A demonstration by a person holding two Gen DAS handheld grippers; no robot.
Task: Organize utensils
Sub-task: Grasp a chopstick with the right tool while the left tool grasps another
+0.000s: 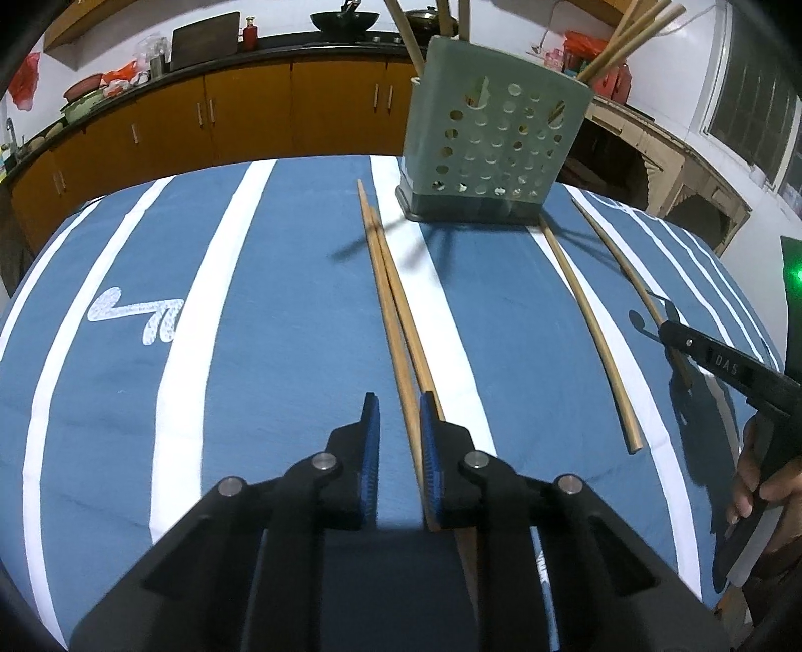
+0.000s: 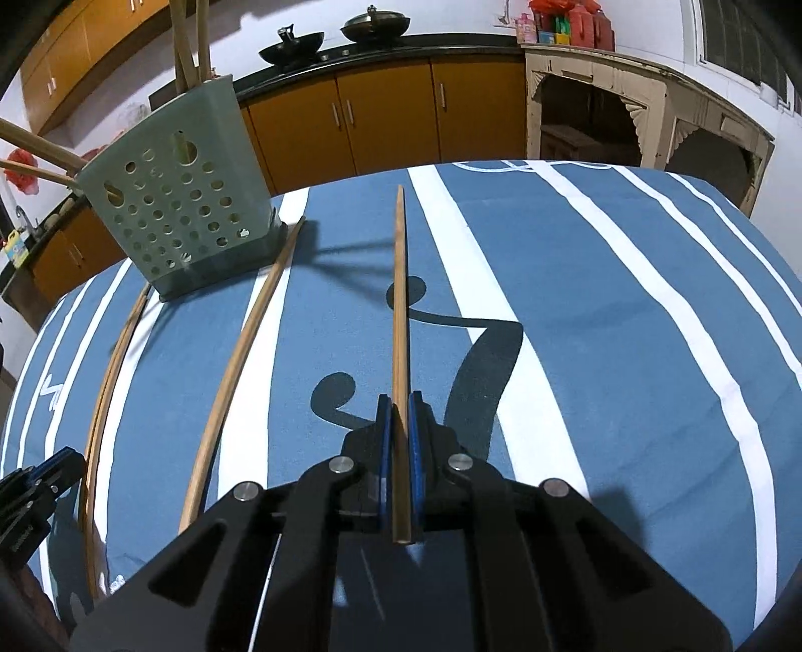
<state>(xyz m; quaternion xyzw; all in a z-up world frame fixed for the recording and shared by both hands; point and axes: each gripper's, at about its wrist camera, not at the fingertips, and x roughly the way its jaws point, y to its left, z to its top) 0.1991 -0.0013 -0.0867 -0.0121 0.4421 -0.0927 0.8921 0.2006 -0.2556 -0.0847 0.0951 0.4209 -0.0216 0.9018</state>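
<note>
On tablecloth | left fingers open astride chopstick pair | right fingers clamp chopstick

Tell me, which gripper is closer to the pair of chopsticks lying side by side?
Left. The left gripper has its fingers around the side-by-side wooden chopsticks; the right gripper is off to their right.

Blue tablecloth with white stripes, orange-fronted kitchen cabinets behind it, dark wok and lidded pan on the counter, red bottle, cream carved side table, window at right
</note>
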